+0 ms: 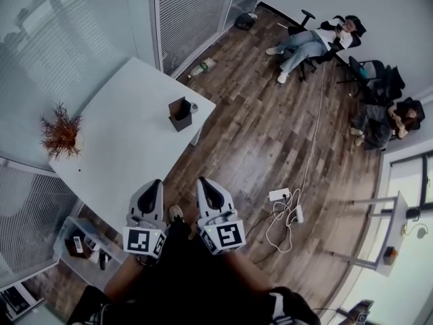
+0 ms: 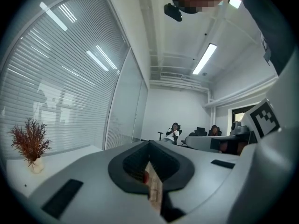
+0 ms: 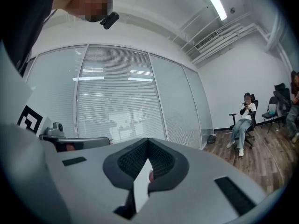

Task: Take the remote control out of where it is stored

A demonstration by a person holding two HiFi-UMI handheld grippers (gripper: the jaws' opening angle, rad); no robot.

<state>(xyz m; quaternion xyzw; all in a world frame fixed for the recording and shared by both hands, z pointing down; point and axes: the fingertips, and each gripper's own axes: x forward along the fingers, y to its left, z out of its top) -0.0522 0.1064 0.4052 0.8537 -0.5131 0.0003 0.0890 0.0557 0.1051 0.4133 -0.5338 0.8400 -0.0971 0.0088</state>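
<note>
A dark open-topped holder [image 1: 179, 114] stands near the far right edge of the white table [image 1: 128, 147]; I cannot make out a remote control in it. A small white remote-like object [image 1: 78, 244] lies on a low shelf [image 1: 67, 229] at the lower left. My left gripper [image 1: 151, 191] and right gripper [image 1: 208, 189] are held side by side close to my body, above the floor by the table's near corner. In the left gripper view the left gripper [image 2: 149, 143] has its jaws together with nothing between them. The right gripper [image 3: 147, 140] looks the same in its own view.
A dried red plant [image 1: 61, 133] in a small vase stands on the table's left side. Glass walls with blinds [image 1: 189, 12] run behind the table. A power strip with white cables [image 1: 284, 212] lies on the wooden floor. Two people sit on chairs [image 1: 318, 42] at the far right.
</note>
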